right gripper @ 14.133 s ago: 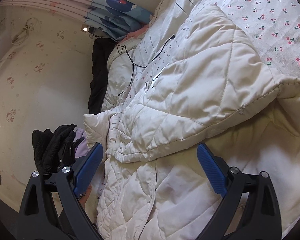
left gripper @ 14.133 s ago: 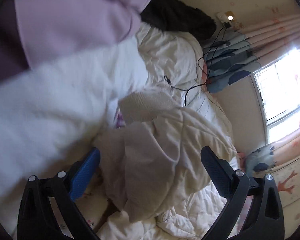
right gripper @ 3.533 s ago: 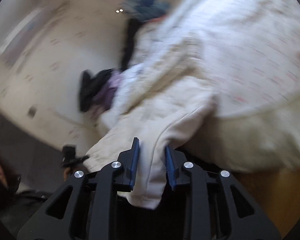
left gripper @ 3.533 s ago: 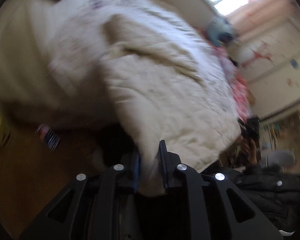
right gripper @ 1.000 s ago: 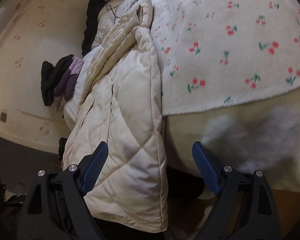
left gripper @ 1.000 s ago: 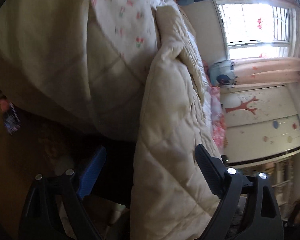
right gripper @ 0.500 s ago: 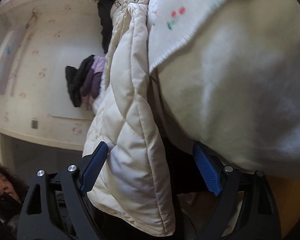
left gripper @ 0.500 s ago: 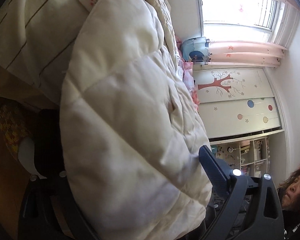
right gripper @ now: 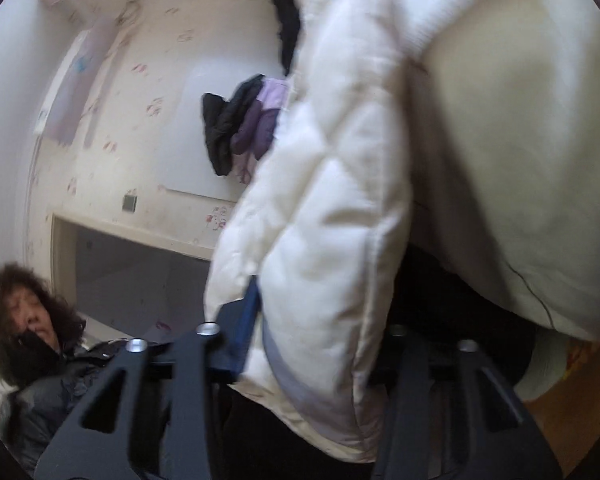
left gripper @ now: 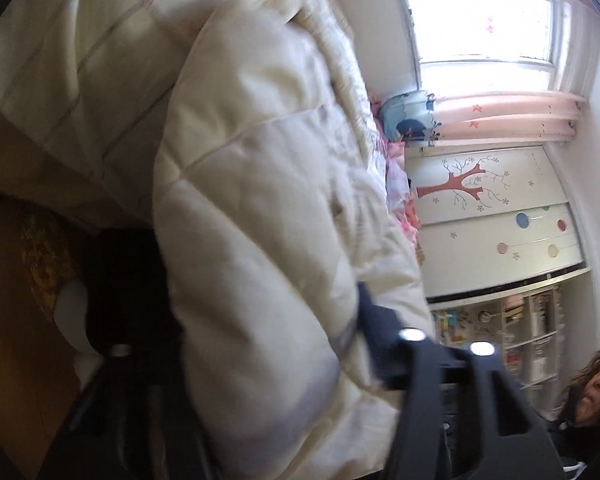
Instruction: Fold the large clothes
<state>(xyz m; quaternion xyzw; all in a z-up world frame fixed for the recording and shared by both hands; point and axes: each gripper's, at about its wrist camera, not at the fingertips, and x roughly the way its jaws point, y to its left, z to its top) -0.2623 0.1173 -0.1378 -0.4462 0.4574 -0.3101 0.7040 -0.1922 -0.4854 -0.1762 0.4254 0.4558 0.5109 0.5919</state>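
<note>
**Both tools close on the hem of the quilted coat**

Half a second ago both tools stood spread wide around the hanging edge of the cream quilted puffer coat (left gripper: 268, 208); now their jaws have just been closing, and the padded fabric sits squeezed between them. The left tool (left gripper: 268, 344) pinches a thick roll of the coat near its lower edge: its right finger (left gripper: 374, 322) presses into the cloth, while the other finger is hidden behind the bulge. The right tool (right gripper: 320, 320) likewise pinches the coat (right gripper: 324, 208), with the blue-padded finger (right gripper: 249, 320) pushed against the fabric and the opposite finger covered by it.

The coat hangs over the side of the bed, draped down from the pale yellow bedding (left gripper: 64, 92) (right gripper: 512, 140) towards the wooden floor (left gripper: 8, 320). In the left wrist view a bright window (left gripper: 484, 28) with pink curtains (left gripper: 508, 116) stands beyond the bed, above a white wardrobe with a tree decal (left gripper: 484, 216). In the right wrist view dark and purple garments (right gripper: 240, 128) lie piled by the wall. A person in a dark jacket (right gripper: 48, 384) sits low beside the tools.
</note>
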